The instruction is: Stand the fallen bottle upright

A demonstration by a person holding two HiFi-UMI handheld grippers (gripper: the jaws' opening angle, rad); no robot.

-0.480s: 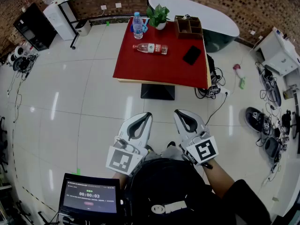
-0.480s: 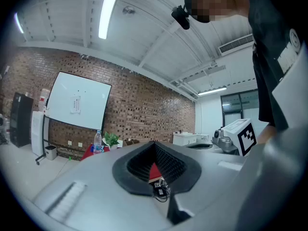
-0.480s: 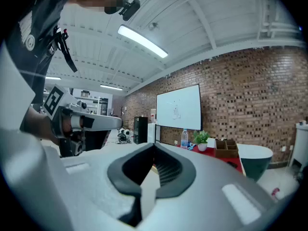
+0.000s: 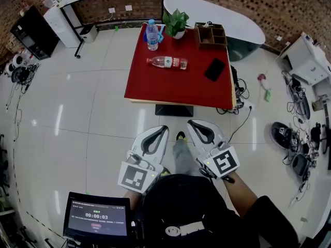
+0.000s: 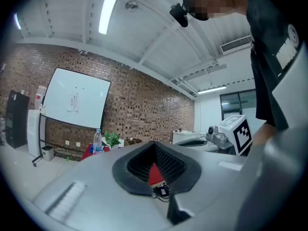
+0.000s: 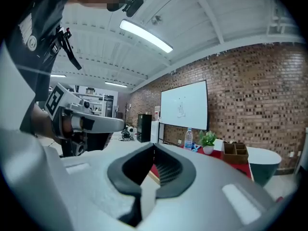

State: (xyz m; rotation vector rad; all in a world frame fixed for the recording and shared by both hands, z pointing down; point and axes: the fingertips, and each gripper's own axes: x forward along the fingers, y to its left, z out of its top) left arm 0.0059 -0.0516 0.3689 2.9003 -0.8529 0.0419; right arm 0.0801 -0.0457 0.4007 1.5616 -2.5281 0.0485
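Both grippers shut and empty, well short of the table.

The left gripper and right gripper each have jaws closed tip to tip with nothing between them, held side by side over the floor. Well ahead, the fallen bottle lies on its side on the red table. Near it, at the far edge, are an upright bottle and a plant. A tray and a phone sit to the right.

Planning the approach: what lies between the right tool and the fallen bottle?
The head view shows floor, the table's dark base, then bare red tabletop before the fallen bottle.
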